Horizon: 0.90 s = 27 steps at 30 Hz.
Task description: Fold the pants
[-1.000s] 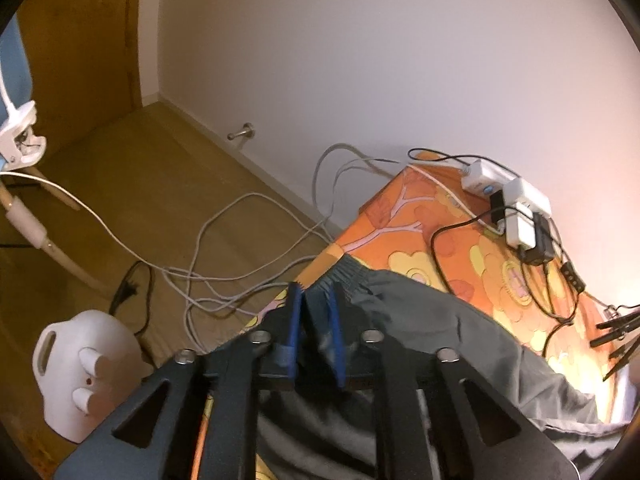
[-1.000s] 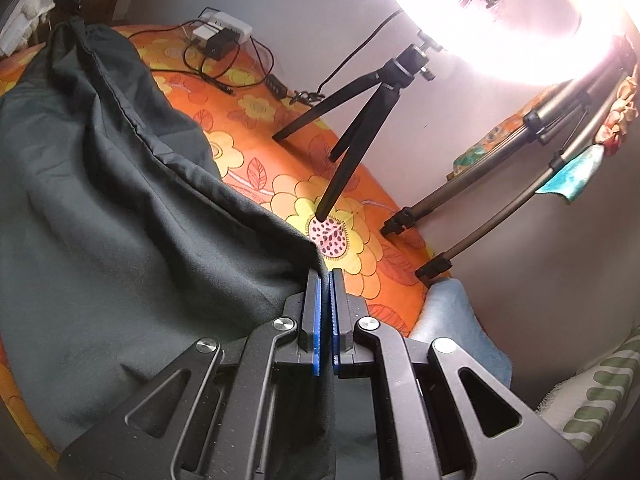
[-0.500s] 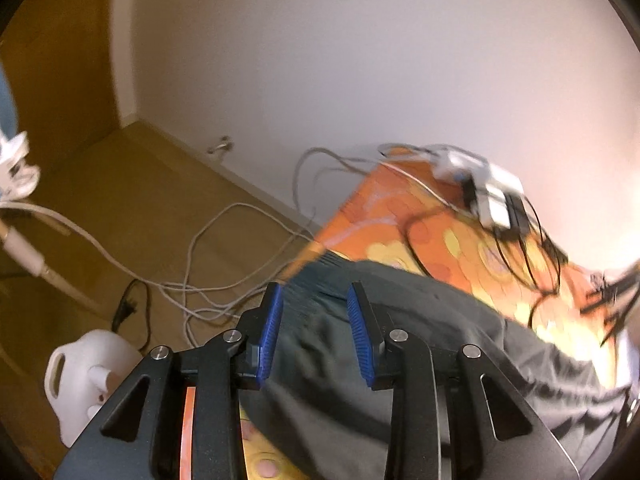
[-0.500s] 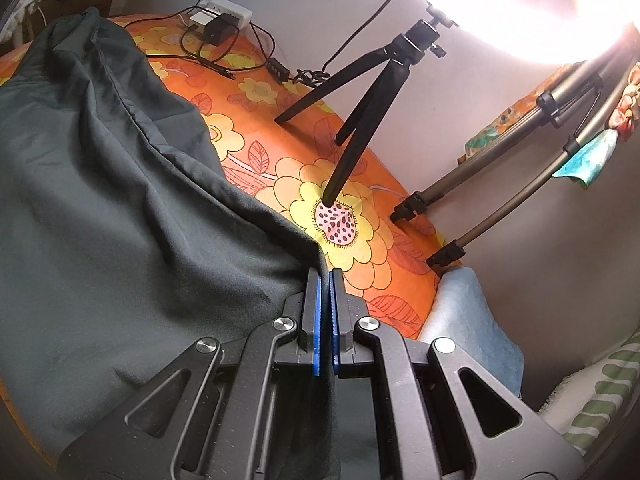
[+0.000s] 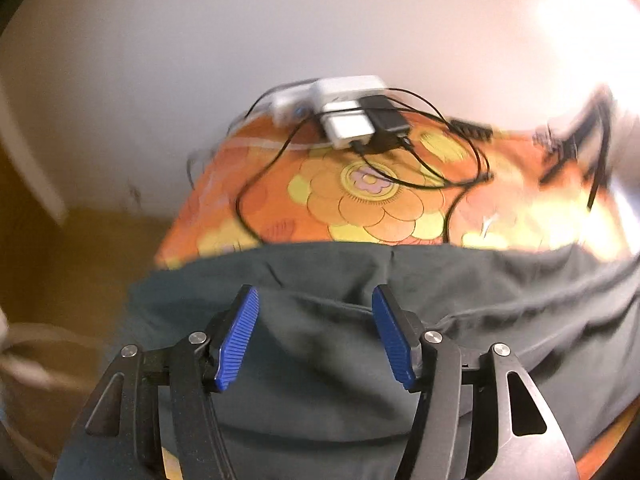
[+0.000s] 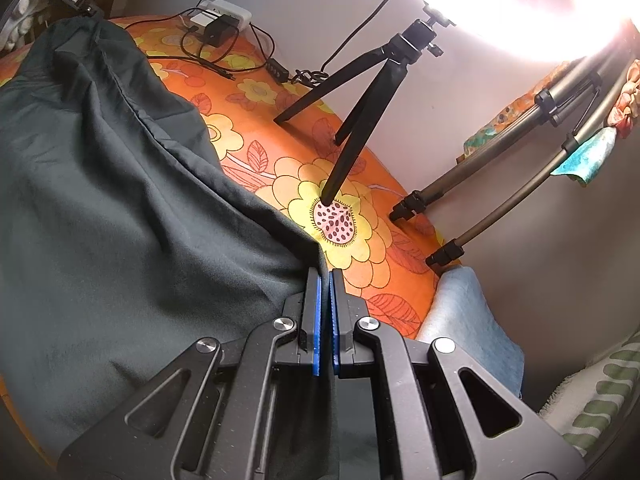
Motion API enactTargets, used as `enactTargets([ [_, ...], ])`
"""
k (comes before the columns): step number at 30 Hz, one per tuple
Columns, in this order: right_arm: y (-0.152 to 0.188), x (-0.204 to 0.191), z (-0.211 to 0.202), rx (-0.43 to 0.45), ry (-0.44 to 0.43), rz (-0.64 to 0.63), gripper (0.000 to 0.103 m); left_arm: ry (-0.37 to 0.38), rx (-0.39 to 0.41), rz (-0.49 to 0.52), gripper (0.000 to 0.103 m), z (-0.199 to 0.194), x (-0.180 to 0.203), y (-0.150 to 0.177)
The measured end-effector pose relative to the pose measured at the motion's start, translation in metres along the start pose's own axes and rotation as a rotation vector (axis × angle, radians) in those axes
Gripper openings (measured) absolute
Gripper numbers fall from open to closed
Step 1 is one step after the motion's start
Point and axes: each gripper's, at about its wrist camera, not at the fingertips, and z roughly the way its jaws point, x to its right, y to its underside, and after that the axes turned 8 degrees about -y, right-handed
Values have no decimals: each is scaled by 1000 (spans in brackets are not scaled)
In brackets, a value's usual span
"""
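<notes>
Dark grey pants (image 5: 320, 344) lie spread over a table with an orange flowered cloth (image 5: 360, 200). My left gripper (image 5: 315, 316) hovers over the pants near their far edge; its jaws are opening and the blue pads (image 5: 236, 336) press on nothing. In the right wrist view the pants (image 6: 120, 220) cover the left half of the table (image 6: 360, 232). My right gripper (image 6: 325, 300) is shut on a corner of the pants near the table's right edge, with cloth hanging below the fingers.
A white power strip with chargers and black cables (image 5: 352, 116) sits at the far edge by the wall. A small black tripod (image 6: 360, 120) stands on the cloth. Two tall stand legs (image 6: 500, 184) and a blue towel (image 6: 468, 320) are beyond the right edge.
My left gripper let go of the pants' edge, opened wide, rolled and swung toward the power strip. The right gripper stayed shut on its corner and barely moved.
</notes>
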Motion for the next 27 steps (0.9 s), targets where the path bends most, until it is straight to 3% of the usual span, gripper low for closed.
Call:
enactTargets([
  [3, 1, 8, 2, -8, -10, 35, 4, -42, 29, 165, 59, -4, 13, 4],
  [7, 0, 18, 11, -26, -7, 88, 3, -130, 33, 295, 59, 4, 21, 9],
  [14, 1, 13, 22, -55, -14, 70, 4, -78, -42, 293, 59, 42, 18, 3],
  [17, 1, 13, 22, -57, -18, 69, 4, -83, -33, 294, 59, 51, 21, 4],
  [21, 1, 11, 22, -54, -25, 63, 4, -11, -62, 186, 59, 55, 5, 6],
  [25, 1, 10, 21, -51, -31, 62, 4, 11, -43, 136, 54, 47, -8, 12],
  [27, 1, 9, 21, -50, -34, 60, 4, 20, -24, 42, 54, 40, -32, 12],
])
